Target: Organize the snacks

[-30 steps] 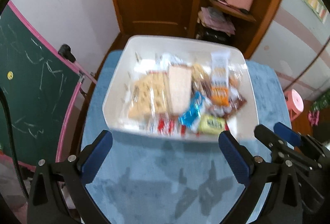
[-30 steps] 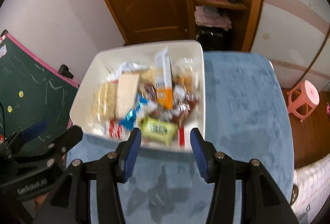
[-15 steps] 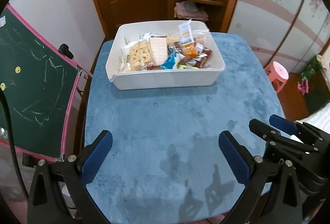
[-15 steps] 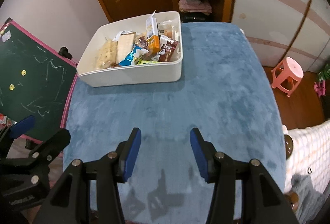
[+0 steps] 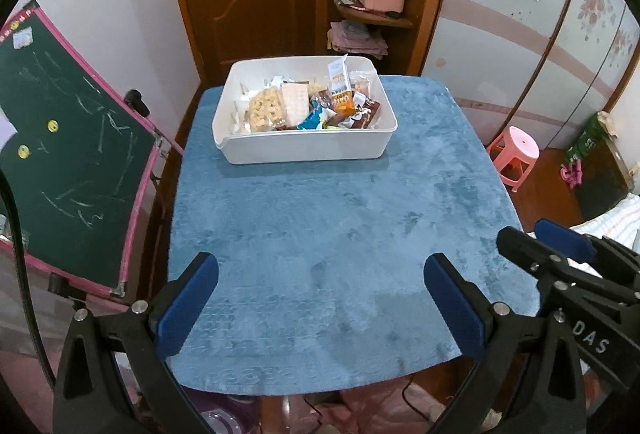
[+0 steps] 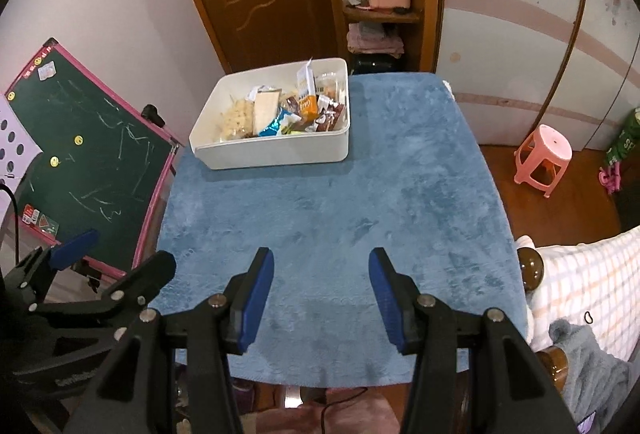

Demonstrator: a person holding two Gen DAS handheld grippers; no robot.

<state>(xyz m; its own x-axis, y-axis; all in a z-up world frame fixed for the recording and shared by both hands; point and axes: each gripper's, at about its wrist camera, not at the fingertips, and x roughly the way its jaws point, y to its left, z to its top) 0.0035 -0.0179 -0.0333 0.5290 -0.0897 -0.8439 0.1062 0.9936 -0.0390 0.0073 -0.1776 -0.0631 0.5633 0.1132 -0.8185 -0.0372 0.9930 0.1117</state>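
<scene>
My left gripper (image 5: 320,298) has its jaws spread wide, with only the blue tablecloth (image 5: 328,226) between the pads. My right gripper (image 6: 322,294) has a narrower gap, also with nothing in it. Both point down over the near edge of the table. The white bin (image 5: 304,148) sits well ahead of both grippers at the far end of the cloth, ahead and slightly left of my left gripper, further to the left from my right one. The snacks (image 5: 304,106) are piled inside it: a bag of pale puffs, a flat cracker pack, an upright orange-and-white packet, and blue and brown wrappers.
</scene>
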